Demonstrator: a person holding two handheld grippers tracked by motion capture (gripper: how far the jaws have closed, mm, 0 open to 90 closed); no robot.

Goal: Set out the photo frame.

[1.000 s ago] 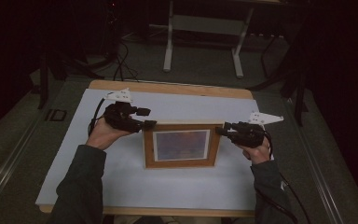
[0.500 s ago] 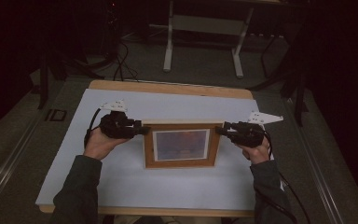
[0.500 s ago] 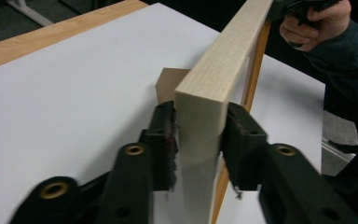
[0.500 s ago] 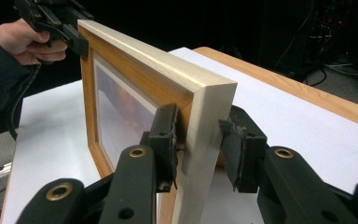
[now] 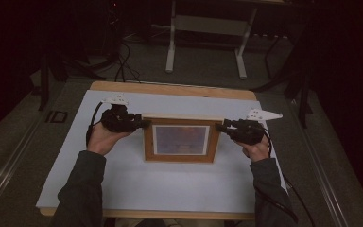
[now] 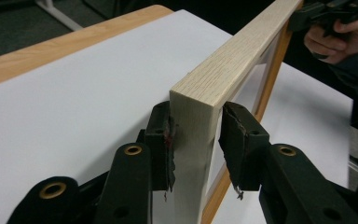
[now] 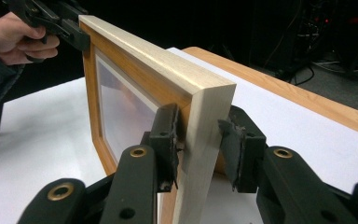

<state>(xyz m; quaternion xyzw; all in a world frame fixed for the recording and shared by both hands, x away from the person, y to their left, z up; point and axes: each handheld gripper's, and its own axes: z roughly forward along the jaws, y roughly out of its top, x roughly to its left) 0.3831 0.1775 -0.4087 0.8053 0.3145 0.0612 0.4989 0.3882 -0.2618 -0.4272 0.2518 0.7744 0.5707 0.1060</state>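
Observation:
A light wooden picture frame [image 5: 181,156] with a glazed picture stands upright on the white table top [image 5: 170,189]. My left gripper [image 5: 144,124] holds its upper left corner. In the left gripper view the frame's pale edge [image 6: 233,60] sits between the two pads [image 6: 164,140]. Those jaws have just closed in around the edge and eased back slightly, still on the wood. My right gripper [image 5: 220,127] is shut on the upper right corner, with the frame's edge [image 7: 140,56] clamped between its pads [image 7: 168,140]. Each gripper view shows the other hand at the far corner.
The white sheet lies on a wooden table whose far edge [image 5: 170,88] shows bare wood. Behind the table, on the dark floor, stand the legs of a metal stand [image 5: 171,52] and some cables [image 5: 123,66].
My left gripper came in from up and left of the frame to its upper left corner, and its jaws closed on the edge. The right gripper and the frame kept still.

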